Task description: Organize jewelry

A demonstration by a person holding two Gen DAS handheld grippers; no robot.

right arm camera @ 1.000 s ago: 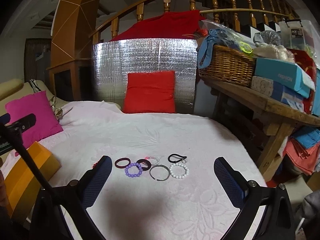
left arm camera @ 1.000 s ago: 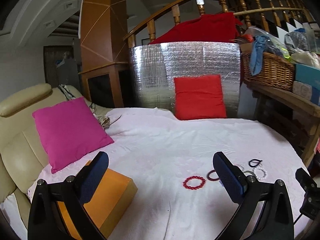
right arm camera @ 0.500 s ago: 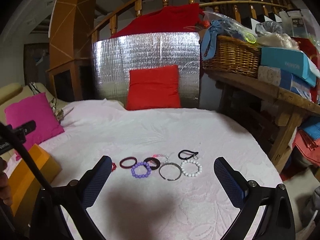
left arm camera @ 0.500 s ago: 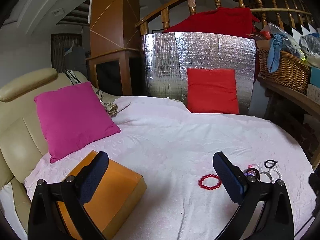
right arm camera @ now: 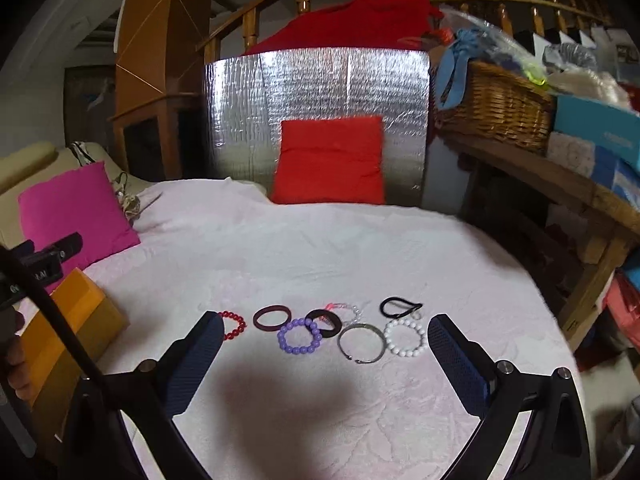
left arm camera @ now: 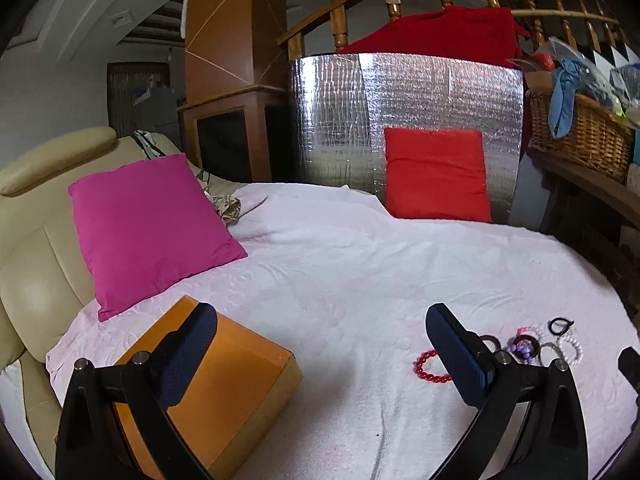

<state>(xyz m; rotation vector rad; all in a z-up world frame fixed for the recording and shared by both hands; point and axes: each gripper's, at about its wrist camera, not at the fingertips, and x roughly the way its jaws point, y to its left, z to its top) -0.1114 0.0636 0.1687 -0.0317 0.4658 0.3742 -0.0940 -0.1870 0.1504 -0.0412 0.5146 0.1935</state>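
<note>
Your right gripper [right arm camera: 324, 360] hangs above the pale embossed cloth [right arm camera: 360, 248] with its jaws spread wide and nothing between them; your left gripper [left arm camera: 320, 352] is just as wide and empty.

The jewelry lies in a loose cluster just ahead of your right gripper's fingertips. By its left finger sits the red bead bracelet [right arm camera: 234, 325], then a smooth maroon band [right arm camera: 272, 318]. Straight ahead sit the purple bead bracelet [right arm camera: 299, 337] and a dark band [right arm camera: 326, 322] that touch or overlap. Toward your right finger lie the open metal bangle [right arm camera: 362, 344], the white bead bracelet [right arm camera: 405, 337] and, beyond them, a black loop [right arm camera: 398, 307]. A pale clear strand [right arm camera: 344, 309] lies behind the dark band.

All of it should be light. The beaded pieces are likely strung on elastic, so expect them to sag and roll; pinch across one side of the ring, not its whole width. The bangle looks stiff, thin and slippery, so take it on its arc away from the gap. The smooth bands may slide between the pads.

The orange box [left arm camera: 224, 392], hard-edged and closed, sits under your left gripper's left finger; it is probably where the pieces go.
</note>
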